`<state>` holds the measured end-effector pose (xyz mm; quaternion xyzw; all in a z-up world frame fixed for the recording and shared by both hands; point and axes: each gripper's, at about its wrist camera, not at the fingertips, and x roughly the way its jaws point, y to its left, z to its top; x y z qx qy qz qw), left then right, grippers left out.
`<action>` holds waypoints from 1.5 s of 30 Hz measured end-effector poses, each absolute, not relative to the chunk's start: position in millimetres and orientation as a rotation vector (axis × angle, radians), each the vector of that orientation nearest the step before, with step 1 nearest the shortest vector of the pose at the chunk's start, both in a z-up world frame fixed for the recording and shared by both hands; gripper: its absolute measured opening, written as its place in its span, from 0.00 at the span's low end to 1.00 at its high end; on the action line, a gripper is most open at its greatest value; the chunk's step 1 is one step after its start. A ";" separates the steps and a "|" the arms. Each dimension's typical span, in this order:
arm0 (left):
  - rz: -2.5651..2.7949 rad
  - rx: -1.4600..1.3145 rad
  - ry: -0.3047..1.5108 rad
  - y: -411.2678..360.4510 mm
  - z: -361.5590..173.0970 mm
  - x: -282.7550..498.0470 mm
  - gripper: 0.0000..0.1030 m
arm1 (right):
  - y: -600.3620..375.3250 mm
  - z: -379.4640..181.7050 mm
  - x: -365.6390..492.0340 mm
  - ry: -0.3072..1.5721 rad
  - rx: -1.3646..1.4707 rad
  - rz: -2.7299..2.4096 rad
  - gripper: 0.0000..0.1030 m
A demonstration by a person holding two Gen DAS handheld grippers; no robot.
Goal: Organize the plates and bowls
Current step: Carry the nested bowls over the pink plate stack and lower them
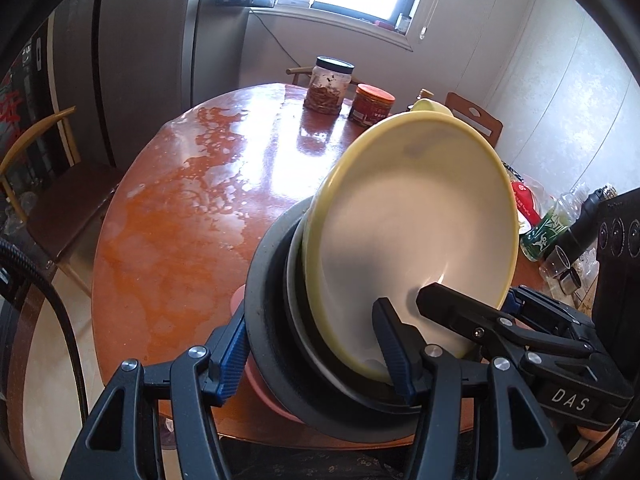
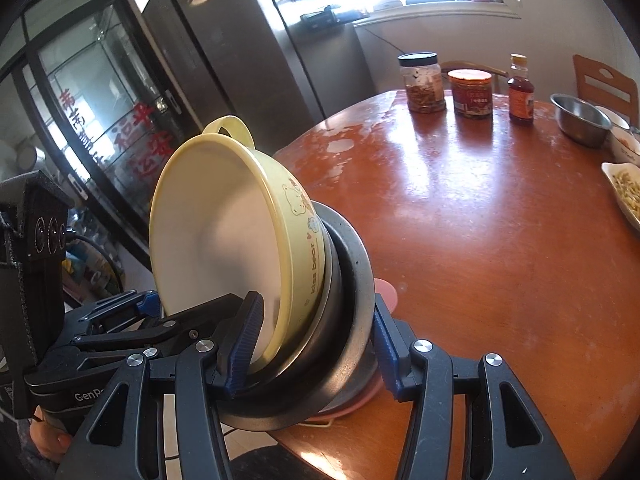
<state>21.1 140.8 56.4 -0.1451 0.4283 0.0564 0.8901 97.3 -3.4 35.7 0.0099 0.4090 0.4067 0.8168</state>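
A tilted stack of dishes is held on edge above the near rim of the round wooden table (image 1: 180,200). The stack has a yellow bowl (image 1: 416,216) with a handle on top, nested in a grey bowl (image 1: 298,308), a dark bowl (image 1: 272,320) and a pink plate (image 1: 260,384) at the bottom. My left gripper (image 1: 316,364) is shut on the stack's rim, one finger behind it and one inside the yellow bowl. My right gripper (image 2: 316,344) is shut on the same stack (image 2: 224,216) from the other side. The right gripper also shows in the left wrist view (image 1: 500,316).
Two jars (image 2: 424,80) (image 2: 470,92) and a sauce bottle (image 2: 521,90) stand at the table's far side. A steel bowl (image 2: 580,118) and food dishes (image 2: 624,188) sit at the right. Chairs (image 1: 52,184) and a fridge (image 2: 240,40) surround the table. Bottles (image 1: 548,224) stand at the right.
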 end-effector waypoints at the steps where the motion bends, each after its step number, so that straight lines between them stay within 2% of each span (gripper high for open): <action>1: 0.118 -0.304 0.895 143.2 54.6 21.5 0.57 | -1.7 34.0 96.5 0.877 0.020 0.867 0.54; 25: 0.109 -0.302 0.979 142.7 17.8 29.7 0.57 | -0.5 2.1 95.8 0.961 0.025 0.826 0.54; 45: 0.138 -0.278 0.963 142.3 18.6 30.7 0.57 | 7.3 -2.1 96.4 0.943 0.018 0.847 0.54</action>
